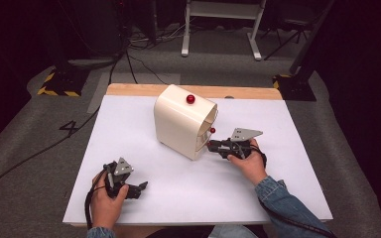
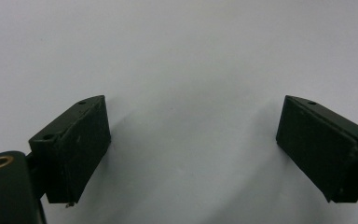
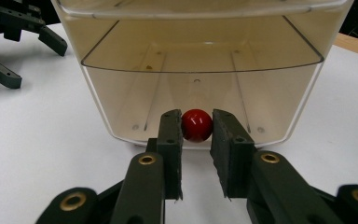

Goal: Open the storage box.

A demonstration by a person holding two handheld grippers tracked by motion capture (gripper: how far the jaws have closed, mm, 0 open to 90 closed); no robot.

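Drawer box (image 1: 183, 126), a cream cabinet-like housing, stands near the middle of the white surface (image 1: 144, 198) in the high view, turned so its open front faces our right hand. A red knob (image 1: 190, 99) sits on its top, and a second red knob (image 1: 212, 130) shows at the front, low down, just where our right claw (image 1: 211, 145) meets the box. We hold that claw level and low, likely because the knob sits near the base of the front. Our left claw (image 1: 141, 188) rests well apart from the box, toward the near edge, lying on the surface as if parked while the other hand works.

From the left gripper view, we see the left claw's jaws spread wide with nothing between them, only bare white surface (image 2: 182, 56) ahead; we judge it idle.

From the right gripper view, the box (image 3: 98, 93) stands straight ahead, its clear drawer front (image 3: 200, 79) showing an empty interior. The lower red knob (image 3: 196, 125) sits between the right claw's (image 3: 196, 140) jaws, which stand close on either side of it; whether both pads actually press it we cannot tell, though the grip looks nearly closed. We judge the hold is meant for pulling the drawer outward. The left claw (image 3: 9, 42) shows far off, beside the box, at upper left.
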